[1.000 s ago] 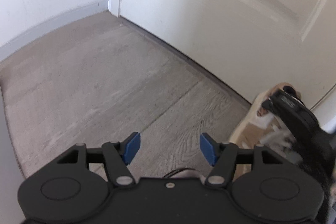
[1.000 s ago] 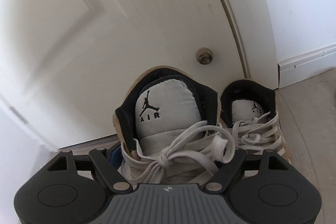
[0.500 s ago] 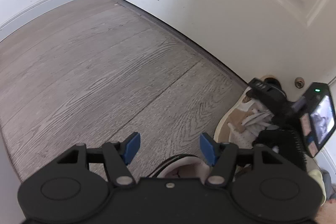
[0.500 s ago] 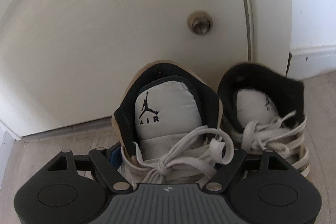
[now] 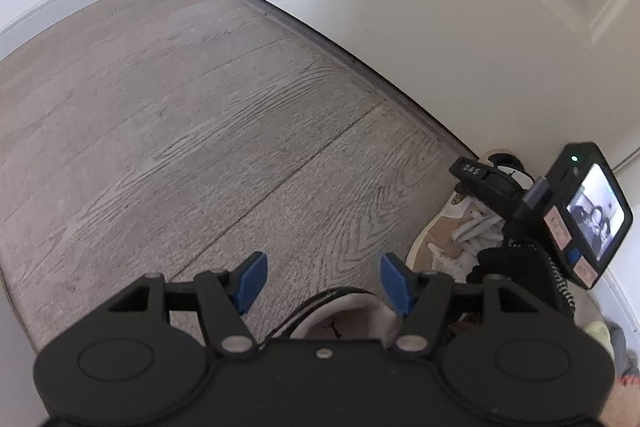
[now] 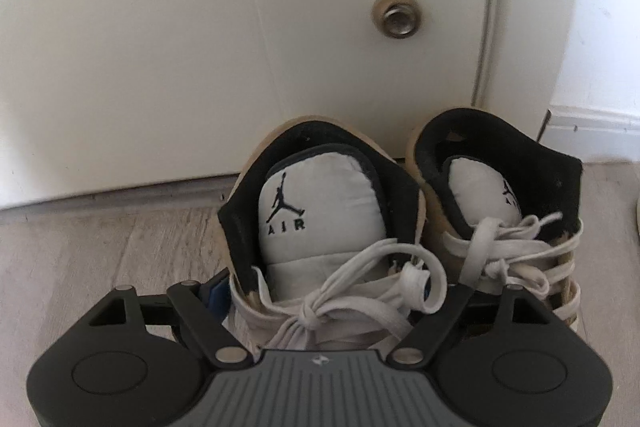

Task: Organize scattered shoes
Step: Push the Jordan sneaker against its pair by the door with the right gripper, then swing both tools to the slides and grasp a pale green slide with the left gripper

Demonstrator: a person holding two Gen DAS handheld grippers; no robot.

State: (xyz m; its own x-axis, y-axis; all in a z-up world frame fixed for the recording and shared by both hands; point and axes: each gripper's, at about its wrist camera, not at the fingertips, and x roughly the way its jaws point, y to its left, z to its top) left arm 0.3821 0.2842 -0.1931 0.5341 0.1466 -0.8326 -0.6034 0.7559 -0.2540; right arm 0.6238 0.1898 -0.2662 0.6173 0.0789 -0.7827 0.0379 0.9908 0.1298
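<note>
Left wrist view: the left gripper (image 5: 323, 281) hangs with its blue pads apart, empty; another shoe's white tongue (image 5: 340, 319) sits just beneath them.

Right wrist view: the right gripper (image 6: 320, 297) straddles the white-and-tan high-top sneaker (image 6: 320, 223), jaws opening. The loose white lace (image 6: 416, 275) crossing the right finger could snag and drag the sneaker off its mate (image 6: 504, 199), which stands just beyond that finger.

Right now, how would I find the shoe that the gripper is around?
Look at the bottom of the white door, under its round metal doorstop. Two white-and-tan high-top sneakers stand side by side. It is the left sneaker, between the opening right gripper; its tongue shows the full word AIR.
</note>
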